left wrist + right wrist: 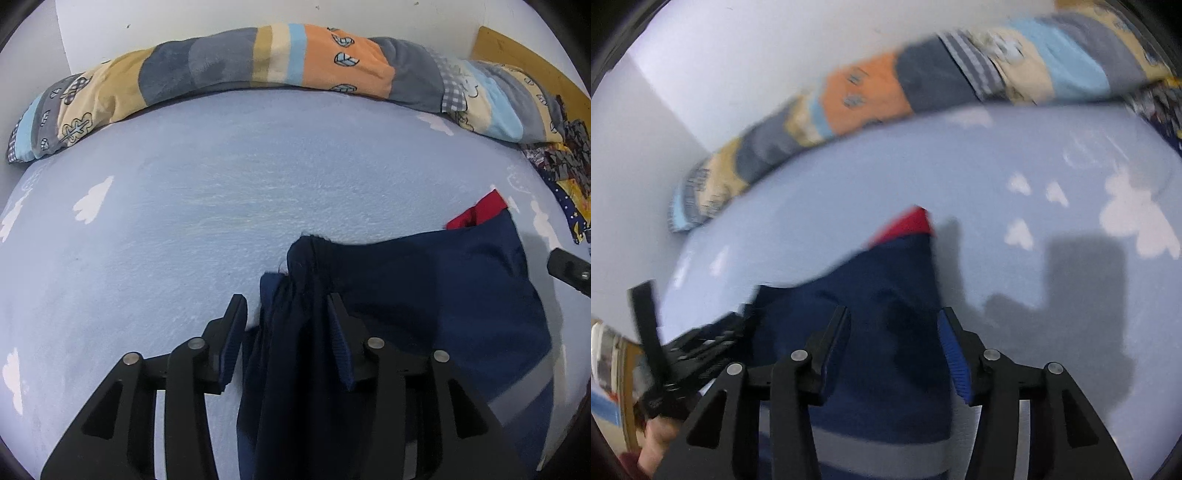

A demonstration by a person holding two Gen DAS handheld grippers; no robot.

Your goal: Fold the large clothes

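One dark navy garment point(424, 295) is the thing to fold, and it lies on the light blue bed sheet point(221, 221) near the front edge of the bed, toward its right side in the left wrist view. It looks already doubled over at least once, because the cloth forms a compact block with a fairly straight far edge, and a red part point(480, 212) sticks out at its far right corner. A grey band across the fabric shows low in the right wrist view. I judge the folding as partly done: the bunched, gathered end of the cloth between the fingers of the left gripper point(288, 332) is not yet flat, so more folding and smoothing remain.

The left gripper has its jaws wide apart, with the gathered cloth standing between them; the right finger touches the fabric, the left finger is clear of it, so it does not clamp the cloth. The right gripper point(894, 347) also has its jaws wide and hovers over the garment's right part, holding nothing. This view is blurred.

Along the far edge of the bed lies a long patchwork pillow point(280, 62) against the white wall. A patterned dark blue and yellow cloth point(565, 173) lies at the far right corner.

No brand, label or readable writing shows on anything; the sheet has only white cloud prints.
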